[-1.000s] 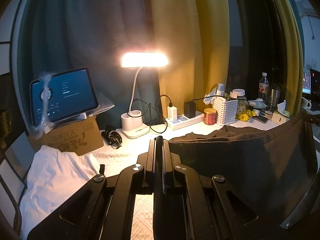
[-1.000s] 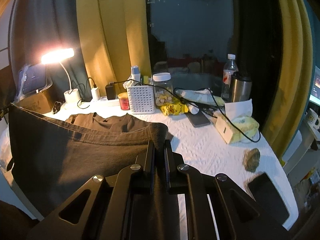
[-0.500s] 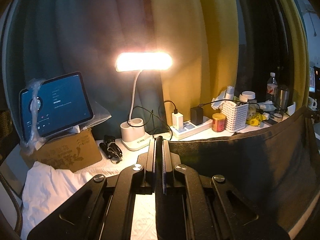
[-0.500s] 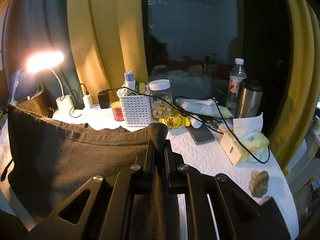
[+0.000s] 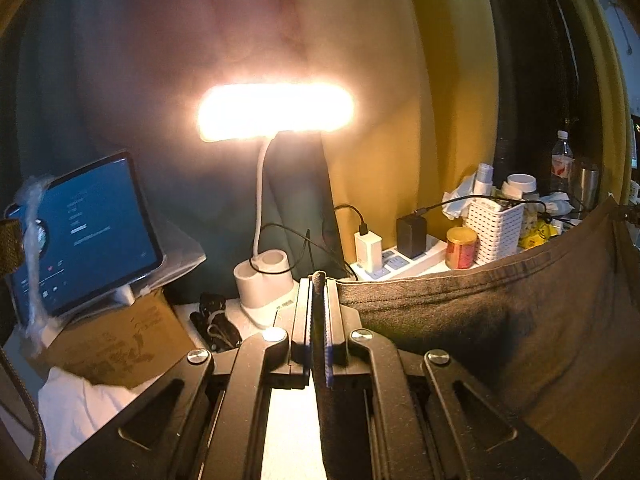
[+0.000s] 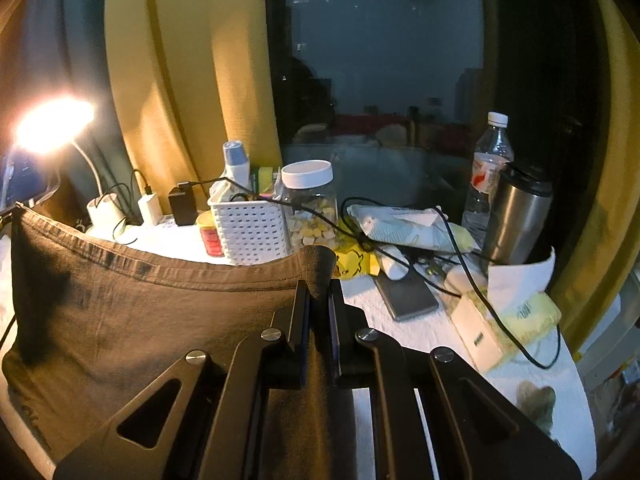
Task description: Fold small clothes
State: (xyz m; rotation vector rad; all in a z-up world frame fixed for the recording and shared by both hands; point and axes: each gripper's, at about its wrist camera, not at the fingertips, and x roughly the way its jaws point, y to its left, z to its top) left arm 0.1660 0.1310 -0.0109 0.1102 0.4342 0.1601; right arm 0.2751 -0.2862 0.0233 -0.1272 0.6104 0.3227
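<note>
A dark brown garment (image 5: 500, 320) (image 6: 132, 312) hangs stretched between both grippers, its hemmed edge running straight across. My left gripper (image 5: 319, 280) is shut on one corner of that edge, with cloth pinched between the pads. My right gripper (image 6: 318, 284) is shut on the other corner, and a fold of fabric bulges above its fingertips. The garment's lower part drops out of sight below the frames, and it hides the near table surface behind it.
A lit desk lamp (image 5: 276, 112) stands straight ahead of the left gripper, with a tablet (image 5: 80, 232) on a cardboard box at left. A white basket (image 6: 250, 232), jar (image 6: 310, 204), power strip (image 5: 400, 256), bottle (image 6: 490, 164), steel tumbler (image 6: 520, 212), phone (image 6: 408, 294) and tissue box (image 6: 508, 324) crowd the table's back and right.
Both grippers have carried the stretched garment forward toward the lamp and clutter, which now look larger. The lower layer of the garment seen on the table earlier is now hidden behind the raised edge.
</note>
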